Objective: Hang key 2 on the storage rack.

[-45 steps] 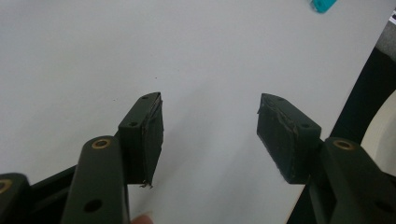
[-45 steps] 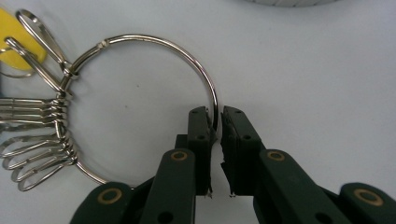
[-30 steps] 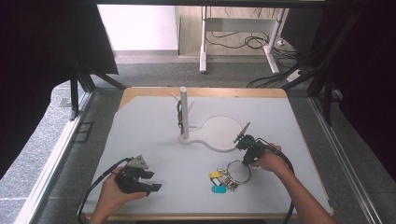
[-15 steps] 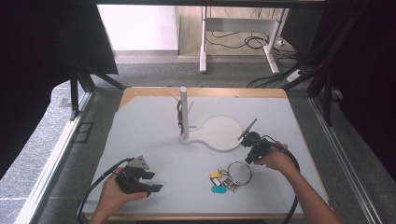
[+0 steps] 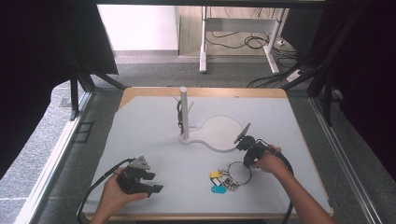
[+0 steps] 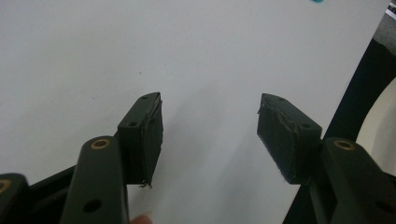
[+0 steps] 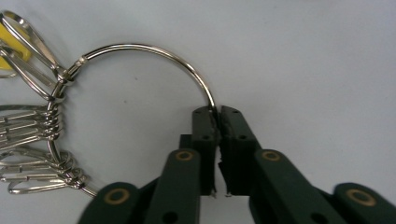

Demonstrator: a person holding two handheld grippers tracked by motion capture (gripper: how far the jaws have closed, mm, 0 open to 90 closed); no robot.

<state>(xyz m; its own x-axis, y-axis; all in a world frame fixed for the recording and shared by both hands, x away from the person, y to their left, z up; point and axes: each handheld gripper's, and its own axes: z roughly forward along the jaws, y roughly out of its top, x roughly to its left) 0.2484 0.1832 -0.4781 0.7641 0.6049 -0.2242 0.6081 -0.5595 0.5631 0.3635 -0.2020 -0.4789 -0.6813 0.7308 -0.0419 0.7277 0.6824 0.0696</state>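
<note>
My right gripper is clamped tight on the wire of the key ring, pads pinching the ring's near arc, nothing else between them. In the high view the ring lies flat on the white table, near the front edge, right of centre, with the right gripper at its far right side. Keys and clips bunch on the ring's opposite side, with a yellow tag and a teal tag trailing toward the front.

My left gripper is spread wide, holding nothing, pointed over bare table; it sits at front left, well apart from the ring.

My read on the step: lift the ring and carry it to the peg stand, likely to hang it on a peg. The grip is thin wire on pad tips, so I'd lift slowly and straight up; the hanging keys will probably swing and could twist the ring in the pads. Keep the ring's open side facing the peg.

Room: open table between ring and stand, only the stand's round base plate just beyond the gripper, so clear it by going high. The right and front edges are near, so move inward. Left gripper is out of the path.
</note>
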